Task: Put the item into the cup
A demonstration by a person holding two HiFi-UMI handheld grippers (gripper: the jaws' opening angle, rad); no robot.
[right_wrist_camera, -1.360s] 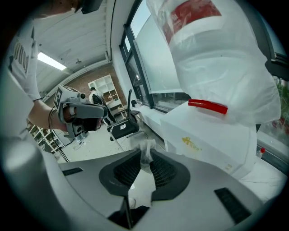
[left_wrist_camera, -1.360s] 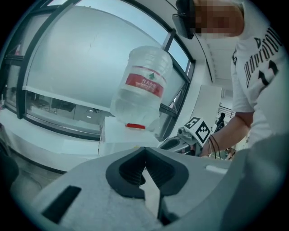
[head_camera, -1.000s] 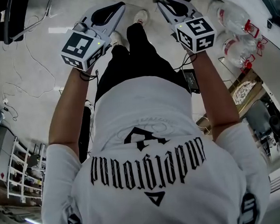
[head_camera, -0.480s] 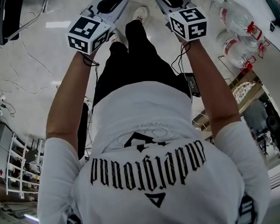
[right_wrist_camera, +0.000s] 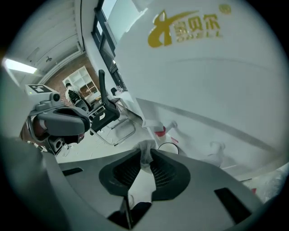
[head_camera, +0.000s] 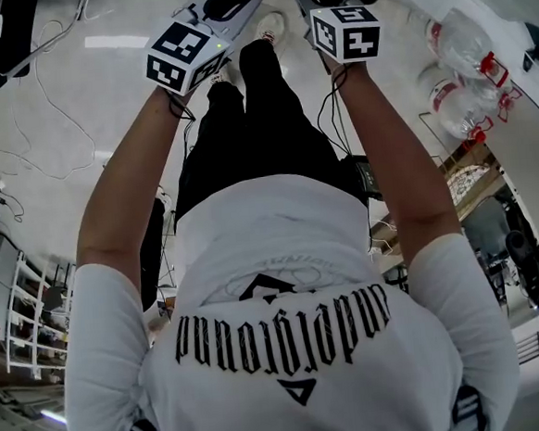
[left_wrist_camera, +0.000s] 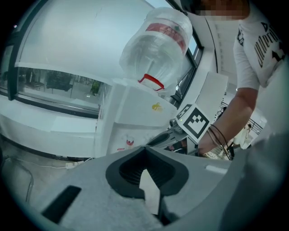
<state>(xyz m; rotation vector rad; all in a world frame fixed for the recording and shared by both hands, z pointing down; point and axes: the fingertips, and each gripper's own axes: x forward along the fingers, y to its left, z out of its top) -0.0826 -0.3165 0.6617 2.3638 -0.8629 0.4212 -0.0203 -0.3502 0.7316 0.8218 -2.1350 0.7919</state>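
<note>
Peeking out behind a jaw of the right gripper [right_wrist_camera: 145, 159], only an arc of a round white cup [right_wrist_camera: 171, 146] shows, below the water dispenser [right_wrist_camera: 212, 81]. Those jaws pinch a small, pale, crumpled item [right_wrist_camera: 146, 151], hard to identify. The left gripper [left_wrist_camera: 144, 151] has its jaws closed together on nothing. Both arms [head_camera: 128, 193] stretch forward.

Bottle [left_wrist_camera: 158, 45] atop dispenser [left_wrist_camera: 131, 119], ahead of left gripper [left_wrist_camera: 144, 150], right of person [head_camera: 282, 255]

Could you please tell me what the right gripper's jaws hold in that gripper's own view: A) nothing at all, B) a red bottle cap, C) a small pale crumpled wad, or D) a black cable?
C: in the right gripper view, the right gripper has its jaws closed on a small pale crumpled wad, which pokes out at their tips.
</note>
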